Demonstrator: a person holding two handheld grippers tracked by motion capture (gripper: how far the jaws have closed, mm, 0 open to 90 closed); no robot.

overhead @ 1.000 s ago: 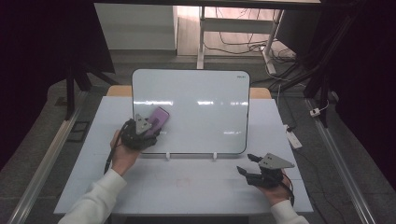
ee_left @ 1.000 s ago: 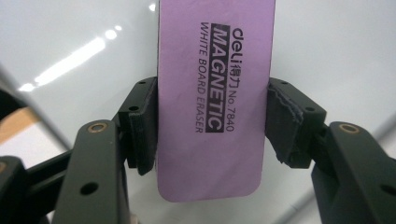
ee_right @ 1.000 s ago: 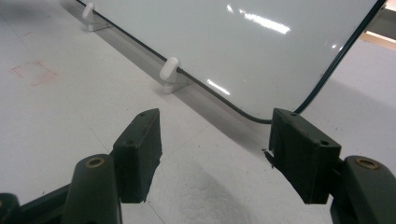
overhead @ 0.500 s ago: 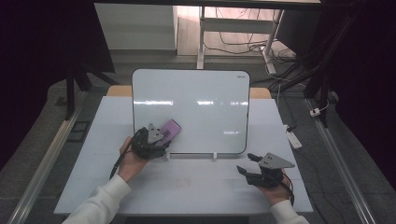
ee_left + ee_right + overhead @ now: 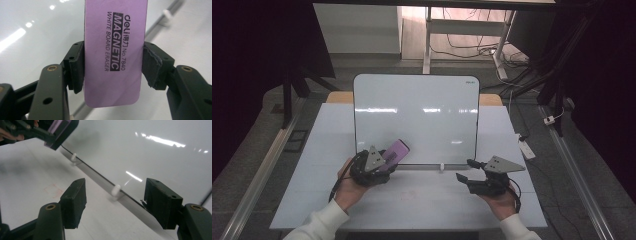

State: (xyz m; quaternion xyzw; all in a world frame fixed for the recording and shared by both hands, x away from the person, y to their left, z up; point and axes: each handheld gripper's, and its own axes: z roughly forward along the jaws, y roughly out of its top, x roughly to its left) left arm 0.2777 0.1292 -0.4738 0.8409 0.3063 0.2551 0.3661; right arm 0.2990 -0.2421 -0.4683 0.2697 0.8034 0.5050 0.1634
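Observation:
A purple magnetic whiteboard eraser sits between the pads of my left gripper, which is shut on it. In the high view that left gripper holds the eraser against the lower left part of the upright whiteboard. My right gripper hovers over the table near the board's lower right edge, jaws open with nothing between them. In the right gripper view its jaws frame the board's bottom edge and a small white peg; the eraser shows at the top left.
The whiteboard stands on a white tabletop and rests on small white pegs. A faint red mark is on the table. A white power strip lies by the table's right edge. Table legs and cables stand behind.
My left hand has carried the eraser rightward and down along the board, toward its bottom edge. My right gripper has lifted slightly and shifted toward the board.

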